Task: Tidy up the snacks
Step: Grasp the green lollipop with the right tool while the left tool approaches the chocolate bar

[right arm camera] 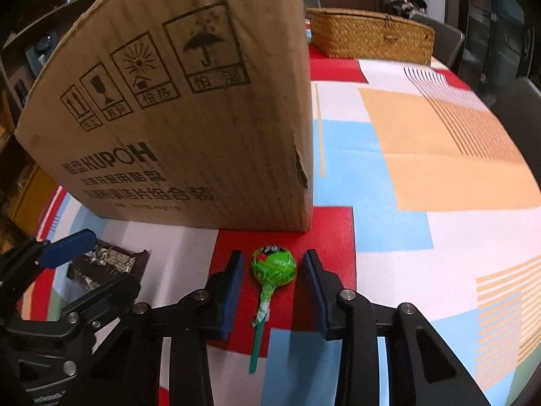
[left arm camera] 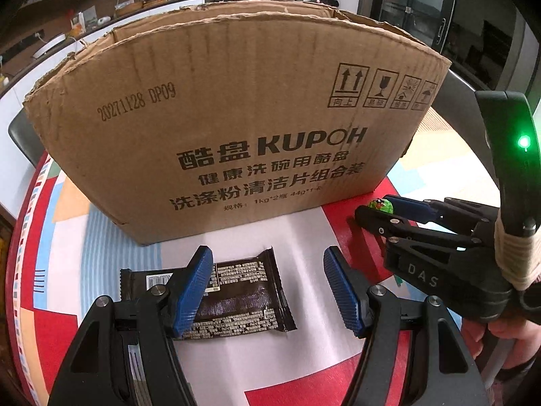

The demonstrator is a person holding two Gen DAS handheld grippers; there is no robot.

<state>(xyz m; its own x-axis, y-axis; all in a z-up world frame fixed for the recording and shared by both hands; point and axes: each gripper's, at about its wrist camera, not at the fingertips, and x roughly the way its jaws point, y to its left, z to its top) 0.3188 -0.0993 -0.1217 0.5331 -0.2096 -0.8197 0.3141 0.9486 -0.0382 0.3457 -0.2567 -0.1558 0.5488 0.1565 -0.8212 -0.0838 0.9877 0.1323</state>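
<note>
A dark brown snack packet point(left arm camera: 243, 297) lies flat on the patterned tablecloth in front of a big cardboard box point(left arm camera: 219, 118). My left gripper point(left arm camera: 267, 264) hangs open over it, its left pad across the packet's left half and its right pad off to the side. A green wrapped lollipop point(right arm camera: 273, 267) lies on a red patch by the box's corner point(right arm camera: 304, 203), stick toward me. My right gripper point(right arm camera: 273, 258) straddles its head, with a thin gap showing on each side of the candy. In the left wrist view the right gripper point(left arm camera: 377, 207) shows with the lollipop point(left arm camera: 380, 204) at its tips.
The open-topped box stands close behind both snacks. A woven wicker basket point(right arm camera: 368, 37) sits at the table's far side. The left gripper point(right arm camera: 91, 267) is close on the right gripper's left. A person's hand point(left arm camera: 500, 335) holds the right gripper. Chairs ring the table.
</note>
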